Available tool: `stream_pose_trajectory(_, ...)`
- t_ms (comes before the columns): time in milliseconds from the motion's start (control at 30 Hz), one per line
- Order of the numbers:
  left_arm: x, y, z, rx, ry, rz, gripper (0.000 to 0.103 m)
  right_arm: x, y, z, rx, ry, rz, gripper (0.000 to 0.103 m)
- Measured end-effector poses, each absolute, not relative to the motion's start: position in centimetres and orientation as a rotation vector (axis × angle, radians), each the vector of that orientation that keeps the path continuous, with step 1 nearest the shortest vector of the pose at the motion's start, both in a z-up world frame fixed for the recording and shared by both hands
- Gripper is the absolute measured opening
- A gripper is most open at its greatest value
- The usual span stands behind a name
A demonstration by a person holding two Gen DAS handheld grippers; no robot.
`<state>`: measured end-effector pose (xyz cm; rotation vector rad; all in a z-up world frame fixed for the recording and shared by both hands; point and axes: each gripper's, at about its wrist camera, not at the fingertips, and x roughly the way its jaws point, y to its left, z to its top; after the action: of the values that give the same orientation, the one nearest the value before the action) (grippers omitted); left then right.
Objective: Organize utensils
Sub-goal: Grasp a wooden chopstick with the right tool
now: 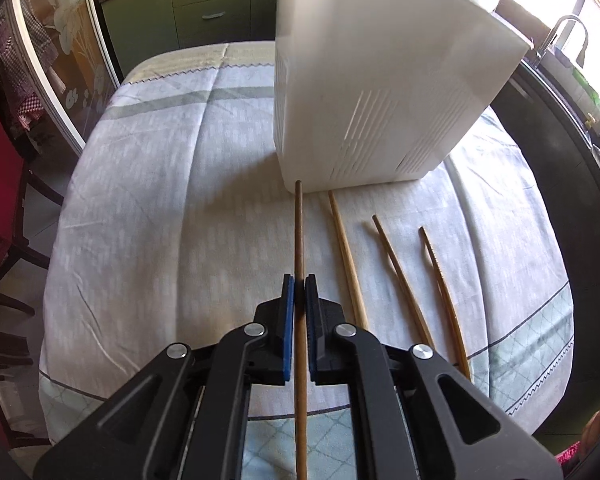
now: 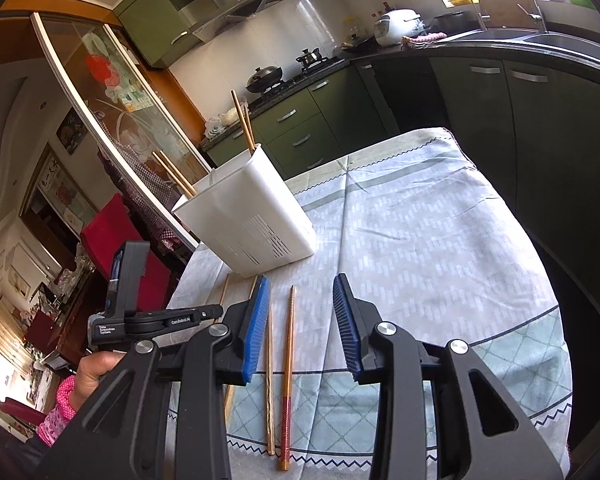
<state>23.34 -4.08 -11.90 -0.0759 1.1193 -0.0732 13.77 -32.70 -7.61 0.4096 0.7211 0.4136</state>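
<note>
Kitchen setting: green cabinets [image 2: 300, 120] far side, stove w/ wok [image 2: 265, 76], sink [image 2: 572, 42] far right. Table covered w/ pale grey-blue patterned cloth [image 1: 160, 208].

Left wrist view, L to R: red chair [image 1: 0, 184] off table's left edge. Left gripper [image 1: 299, 284] pressed together, pinching dark brown chopstick [image 1: 299, 232] near its mid-length; stick runs straight away from cam, far tip right at base of white utensil holder [image 1: 380, 92]. Whether tip touches the holder – can't tell. Right of held stick, three lighter chopsticks lie on cloth: nearest [image 1: 346, 256], next [image 1: 400, 276], rightmost [image 1: 444, 292], roughly parallel, fanned slightly, far ends just short of holder.

Right wrist view, L to R: person's hand [image 2: 96, 368] in pink dotted sleeve holds left gripper's handle at low left. Holder [image 2: 256, 216] stands tilted-looking on far-left part of cloth, several chopsticks [image 2: 244, 120] already poking out its top. Right gripper [image 2: 302, 320] spread, nothing between pads, hovering over two chopsticks on cloth: pale one [image 2: 269, 376] and orange-brown one w/ red end [image 2: 288, 360], side by side, not touching pads.
</note>
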Motion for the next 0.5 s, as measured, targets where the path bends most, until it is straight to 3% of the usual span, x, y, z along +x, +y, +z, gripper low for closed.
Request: stream_pose_trajectory(500, 13.4, -2.1, -3.3, -0.059, 0.714, -0.109, 0.005, 19.7, -21.4, -12.6, -0.052, 0.931, 0.420, 0.037)
